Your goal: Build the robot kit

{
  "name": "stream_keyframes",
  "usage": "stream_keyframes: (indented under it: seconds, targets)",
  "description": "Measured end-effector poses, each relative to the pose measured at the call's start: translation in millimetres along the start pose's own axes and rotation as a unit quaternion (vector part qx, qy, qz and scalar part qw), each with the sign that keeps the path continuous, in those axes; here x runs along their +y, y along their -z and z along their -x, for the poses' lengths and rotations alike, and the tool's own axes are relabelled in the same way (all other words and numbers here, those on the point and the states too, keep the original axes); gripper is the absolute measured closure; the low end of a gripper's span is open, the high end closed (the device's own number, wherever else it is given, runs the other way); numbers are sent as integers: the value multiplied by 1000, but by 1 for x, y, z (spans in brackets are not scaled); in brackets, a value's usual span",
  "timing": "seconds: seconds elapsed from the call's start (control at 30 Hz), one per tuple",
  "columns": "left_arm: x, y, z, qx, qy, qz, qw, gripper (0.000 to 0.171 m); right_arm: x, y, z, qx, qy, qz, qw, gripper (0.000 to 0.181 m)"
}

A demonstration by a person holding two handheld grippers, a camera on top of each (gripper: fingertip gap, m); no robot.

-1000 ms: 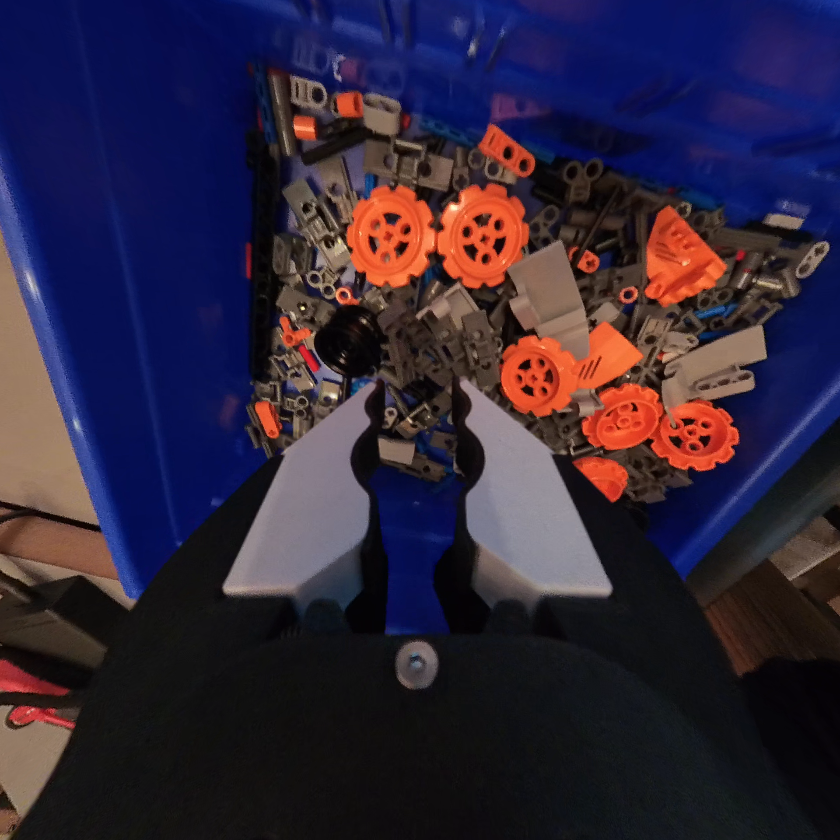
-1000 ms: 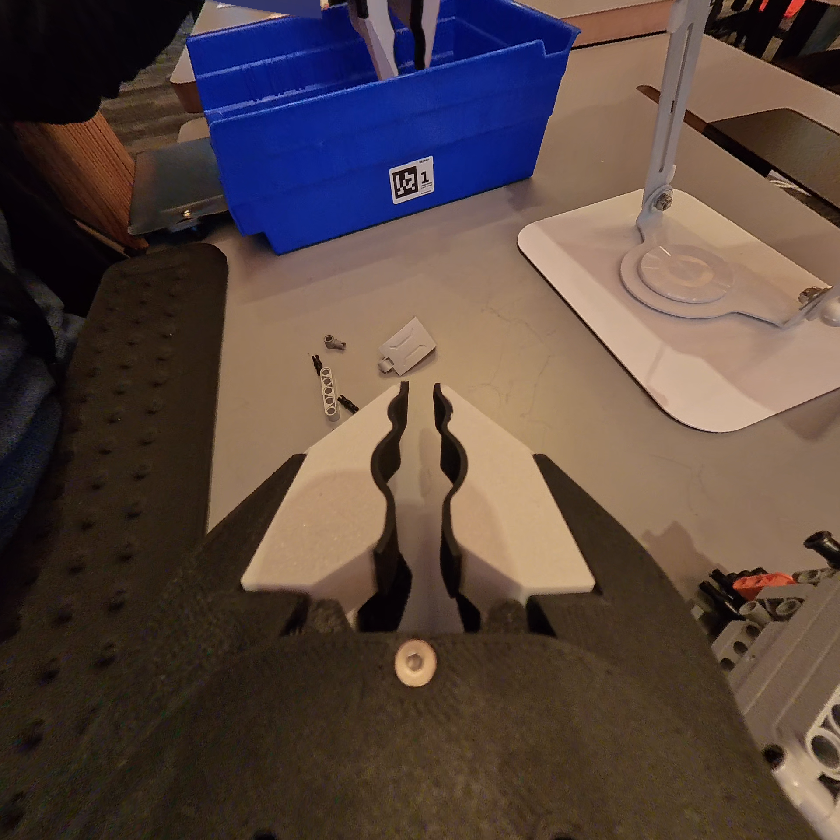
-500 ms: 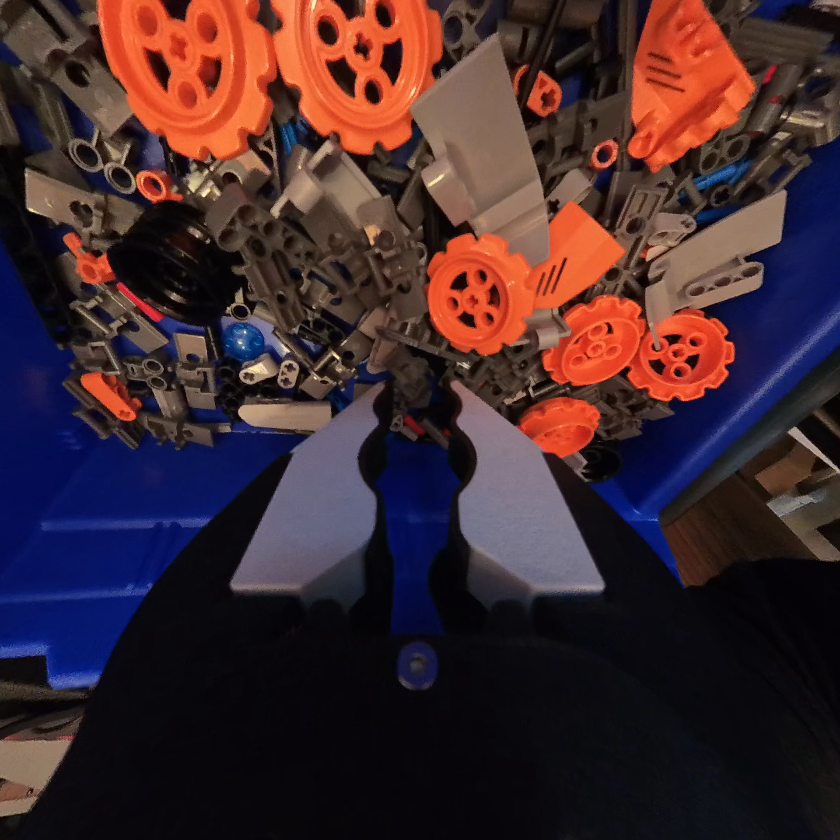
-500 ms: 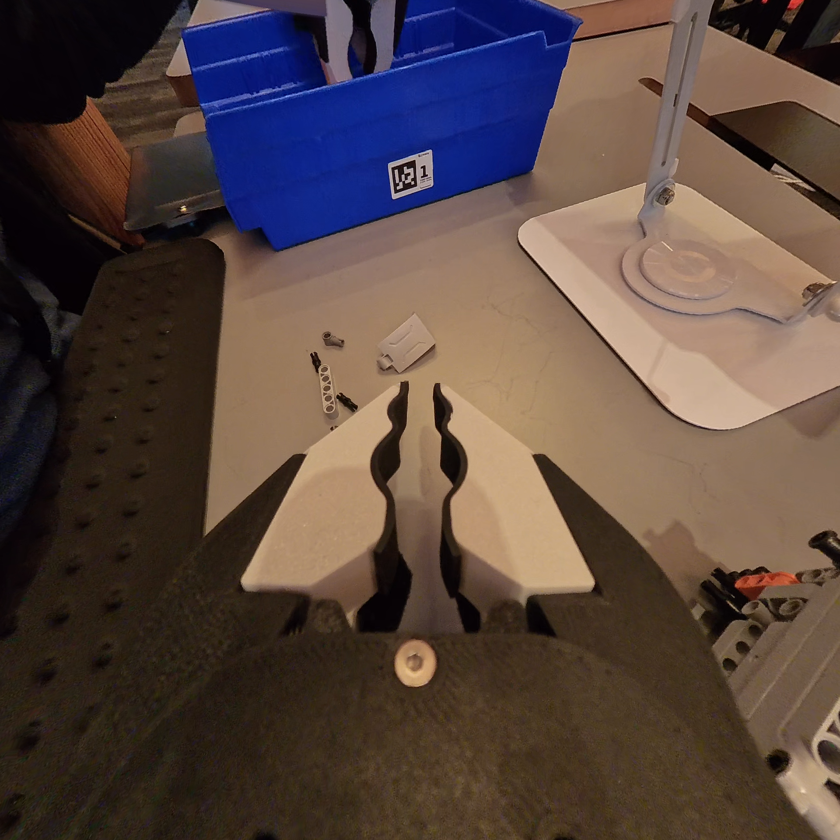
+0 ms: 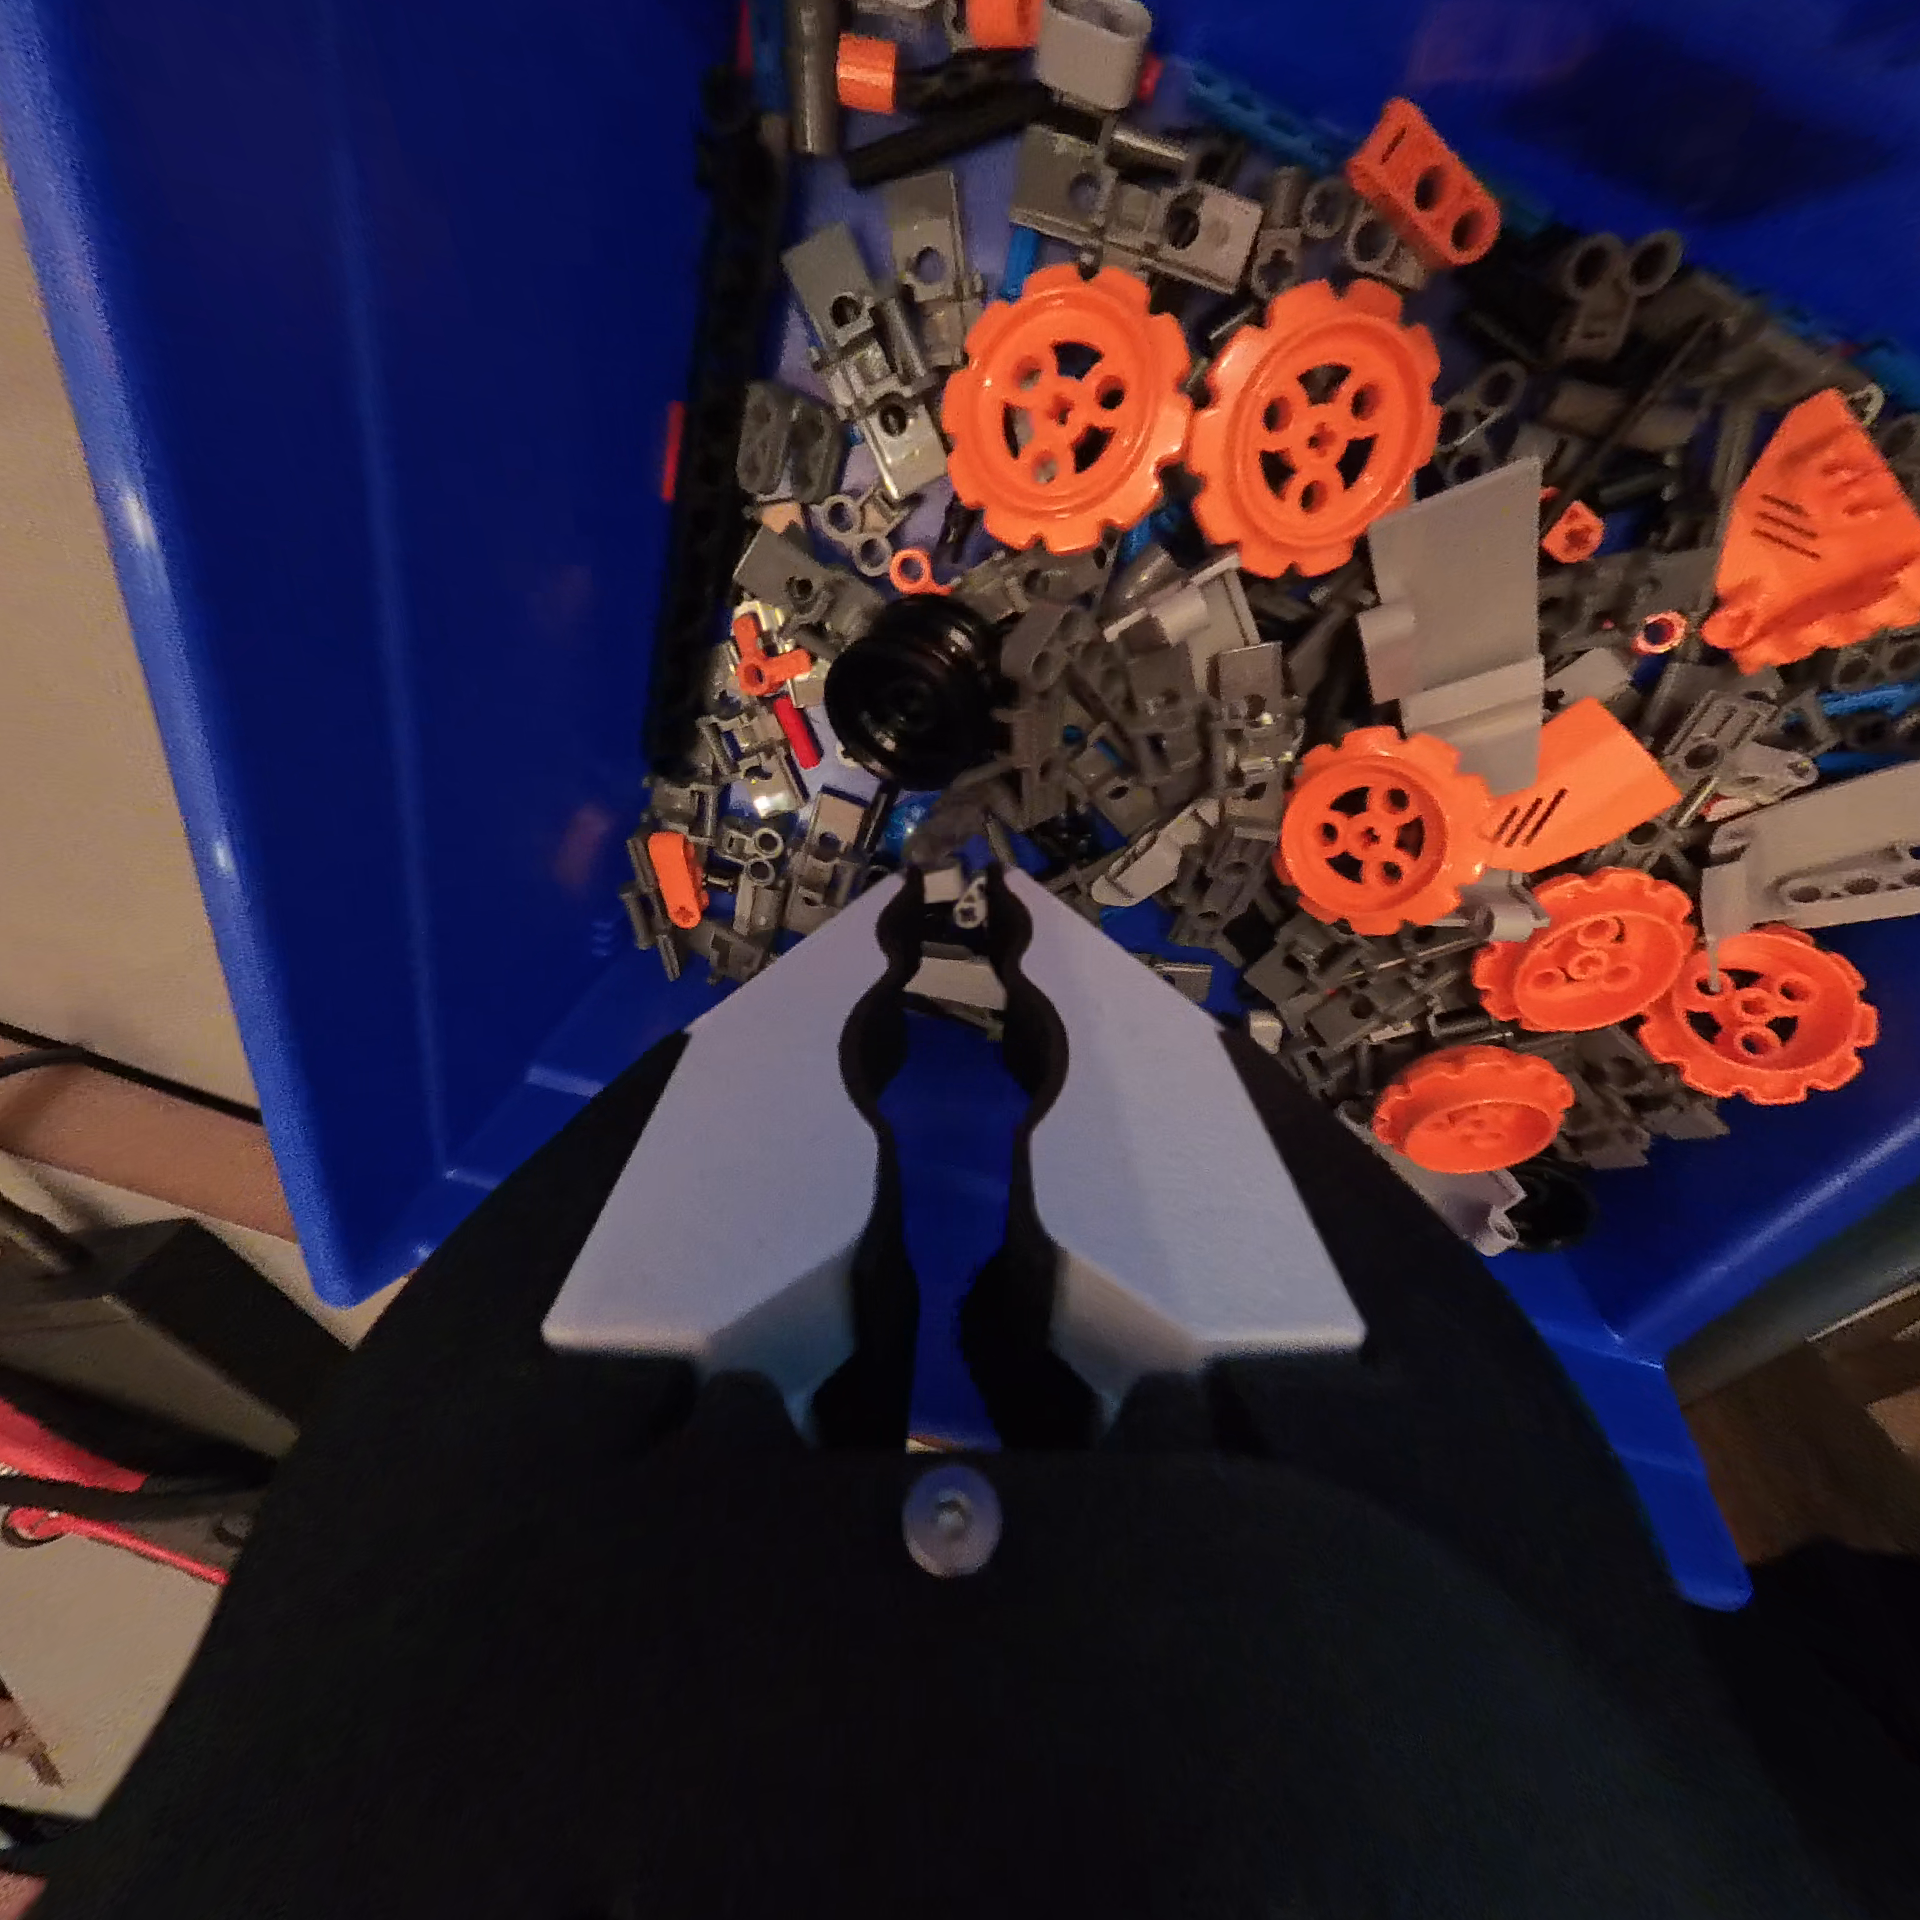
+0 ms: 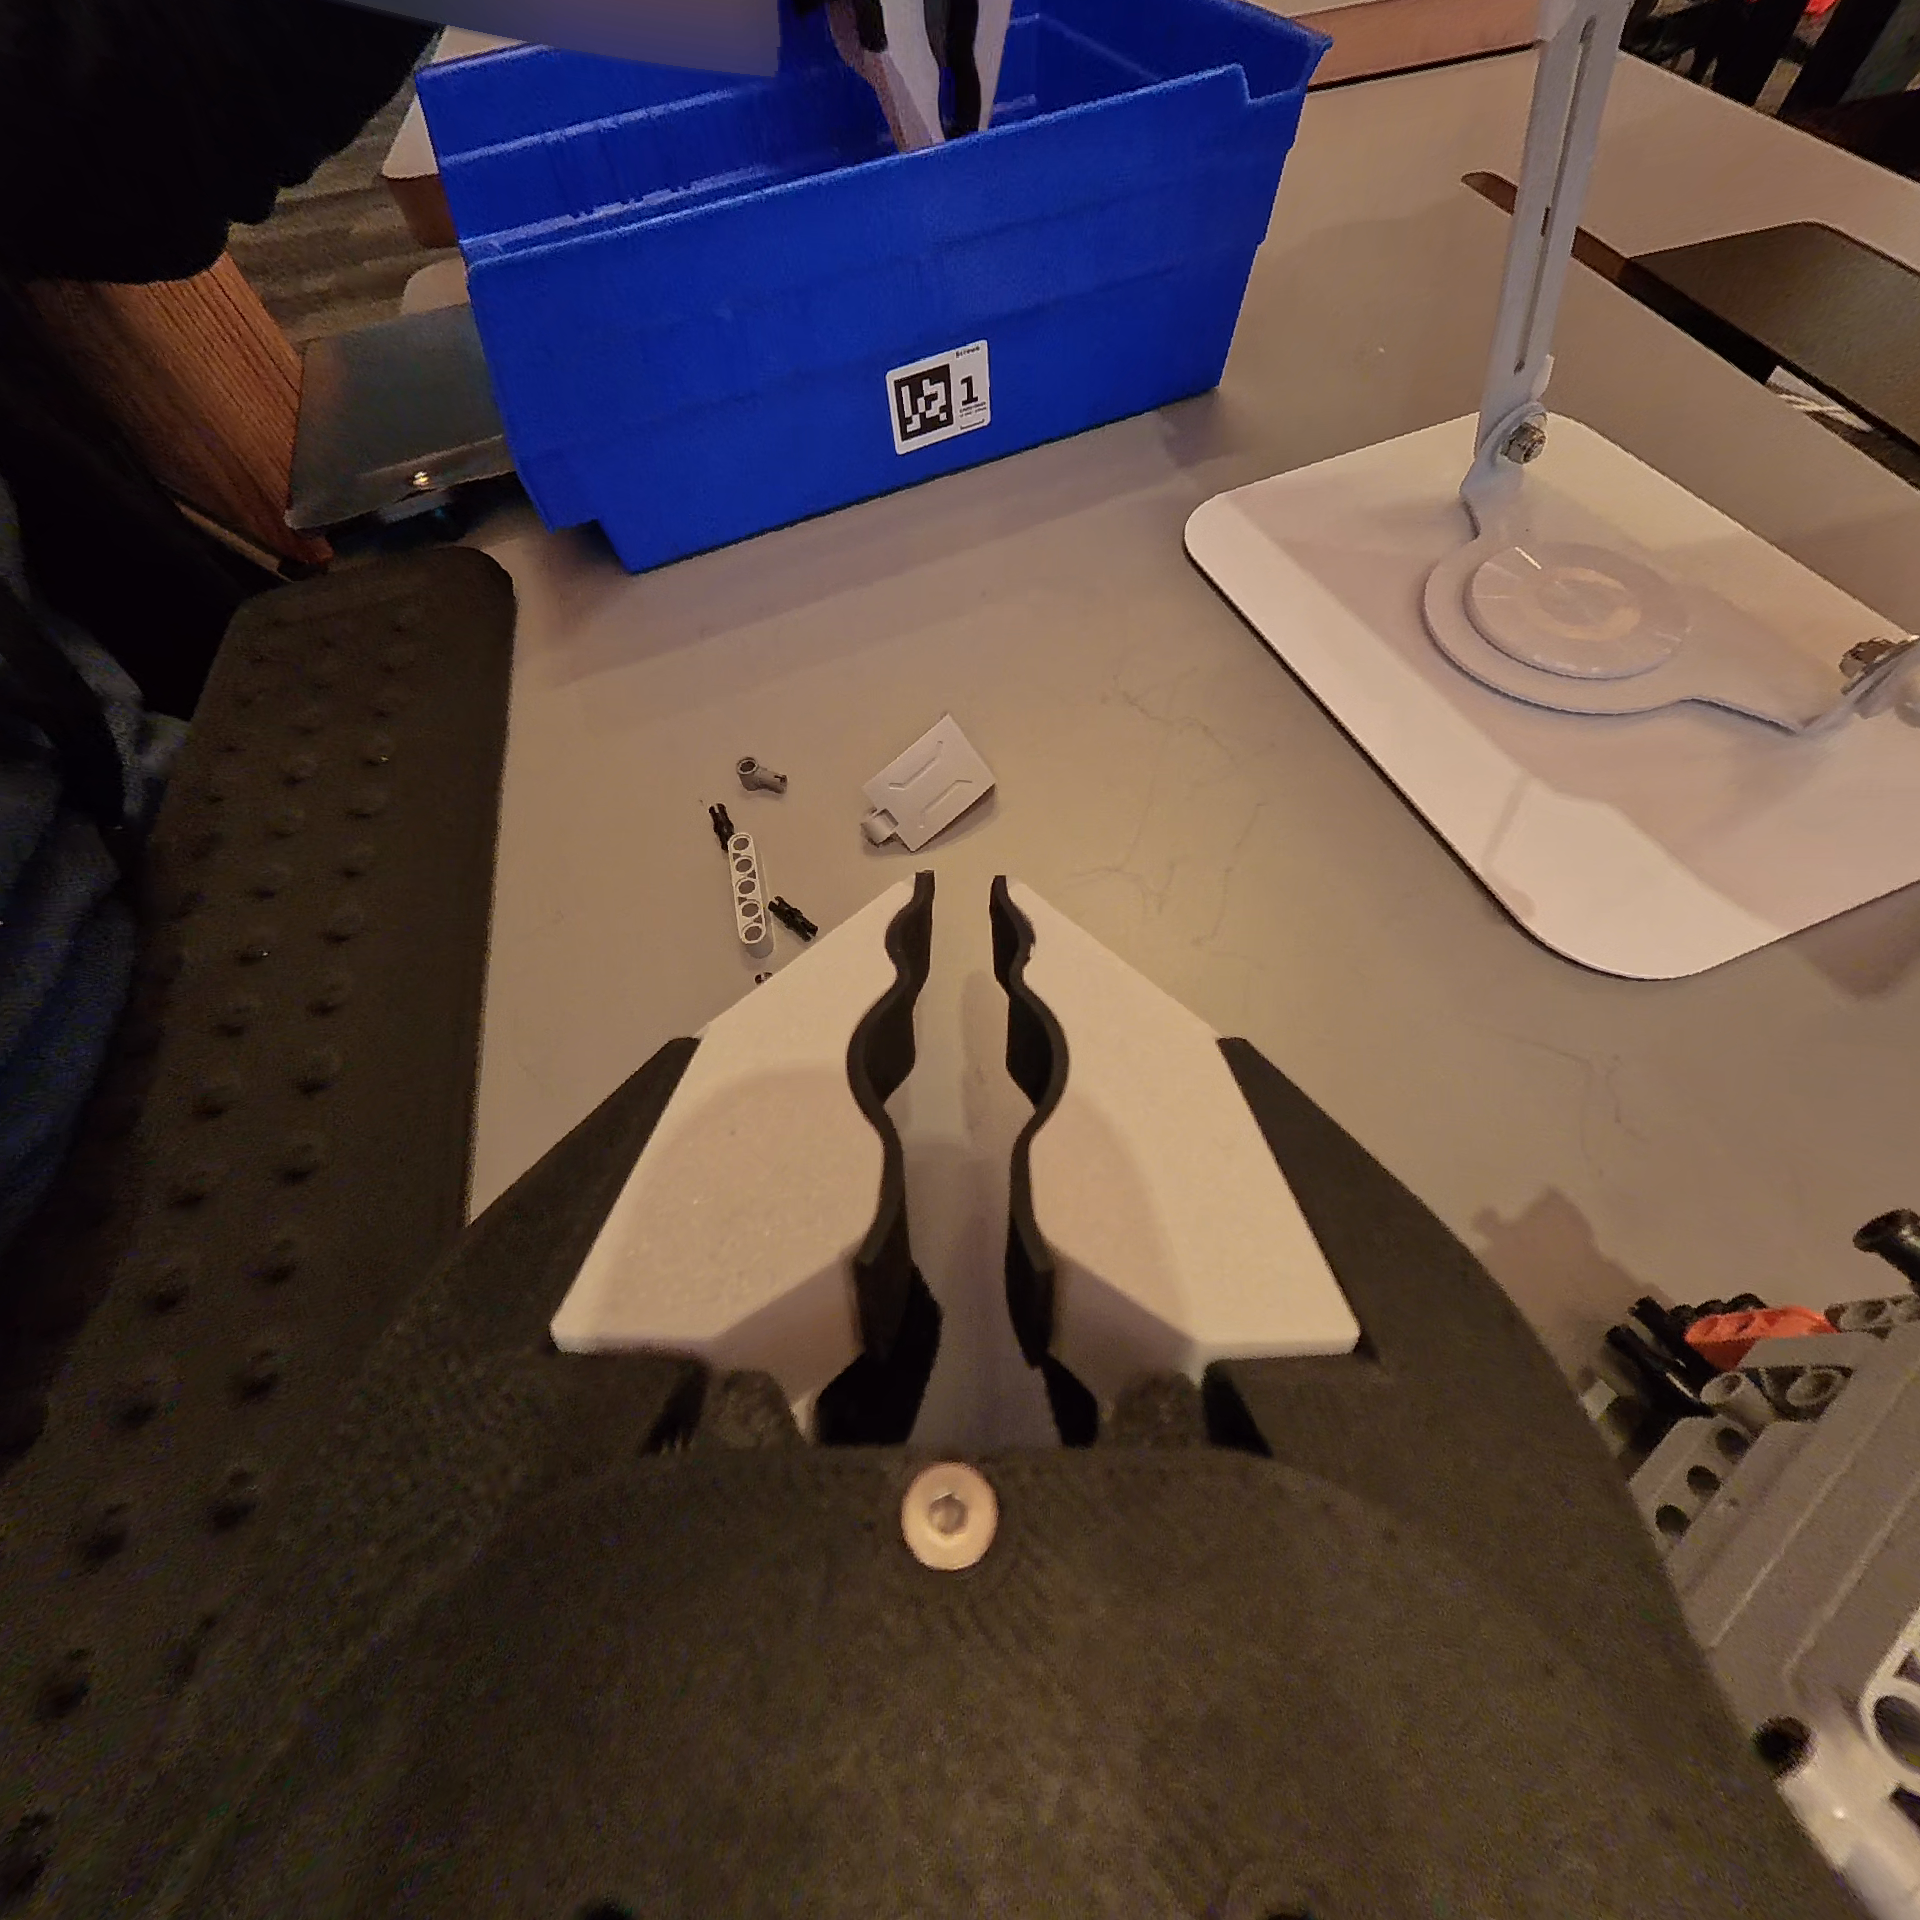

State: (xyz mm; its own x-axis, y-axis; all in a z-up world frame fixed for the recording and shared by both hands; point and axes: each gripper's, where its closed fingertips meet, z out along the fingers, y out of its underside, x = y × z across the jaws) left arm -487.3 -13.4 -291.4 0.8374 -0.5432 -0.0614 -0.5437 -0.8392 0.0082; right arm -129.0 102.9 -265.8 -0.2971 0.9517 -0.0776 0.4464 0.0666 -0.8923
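Observation:
My left gripper (image 5: 951, 888) hangs inside a blue bin (image 5: 416, 520) over a pile of brick parts: orange gear wheels (image 5: 1065, 410), a black wheel (image 5: 914, 701) and many grey connectors. Its jaws are drawn in on a small grey piece (image 5: 961, 902) pinched between the tips, just above the near edge of the pile. My right gripper (image 6: 958, 883) hovers over the grey table with its jaws a narrow gap apart and nothing between them. Just beyond its tips lie a grey panel piece (image 6: 928, 795), a white holed beam (image 6: 748, 894) and a small grey connector (image 6: 758, 774).
In the right wrist view the blue bin (image 6: 831, 312) stands at the back with the left gripper (image 6: 940, 83) in it. A white stand base (image 6: 1558, 707) lies to the right, a black studded mat (image 6: 312, 935) to the left, and a grey brick assembly (image 6: 1766, 1455) at the lower right. My right gripper's tips are some 12 centimeters from the small grey connector (image 6: 758, 774).
My left gripper dropped close to the pile, then drew back, and its jaws narrowed onto a small grey piece. The right gripper has hardly moved.

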Motion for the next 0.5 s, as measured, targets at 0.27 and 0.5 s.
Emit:
stream_keyframes:
  seconds: [0.27, 0.5]
  targets:
    - [17, 4, -11, 28, -3, 19, 999, 150, 0, 0, 0, 0, 0, -1, 1000, 173]
    - [44, -11, -21, 27, -21, 107, 994, 148, 0, 0, 1, -1, 2, 0, 1000, 173]
